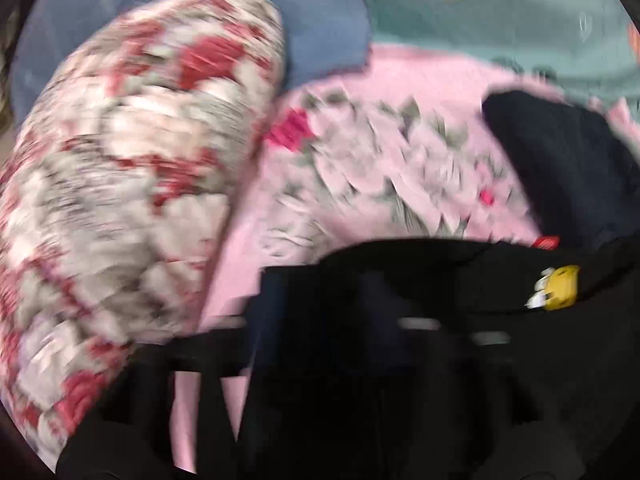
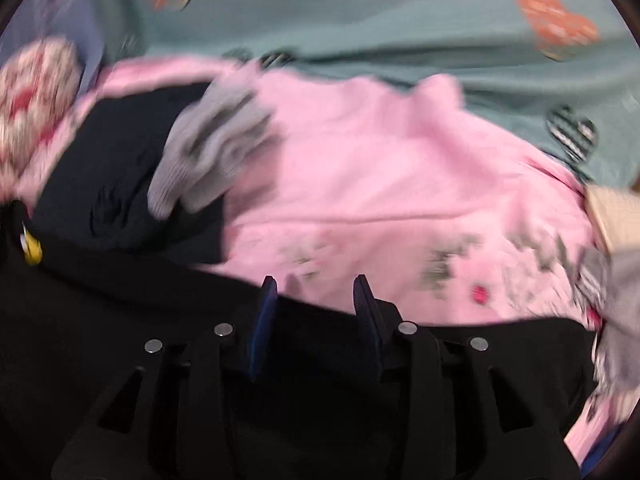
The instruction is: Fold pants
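Observation:
The picture is blurred in both views. Black pants (image 1: 440, 276) with a small yellow patch (image 1: 560, 286) lie across the near edge of a pink floral blanket (image 1: 380, 160). My left gripper (image 1: 340, 292) sits low over them, dark against the cloth; one bluish pad (image 1: 276, 304) stands well off to the left, so the jaws look apart. In the right wrist view the pants (image 2: 100, 320) fill the foreground. My right gripper (image 2: 314, 296) is open just above their upper edge, with only the pink blanket (image 2: 380, 168) showing between the blue pads.
A floral bolster (image 1: 132, 160) lies at the left. A second dark garment (image 2: 132, 160) rests on the blanket with a grey striped cloth (image 2: 216, 140) on it. A teal heart-print sheet (image 2: 360, 20) lies behind. Grey cloth (image 2: 624, 300) sits at the right edge.

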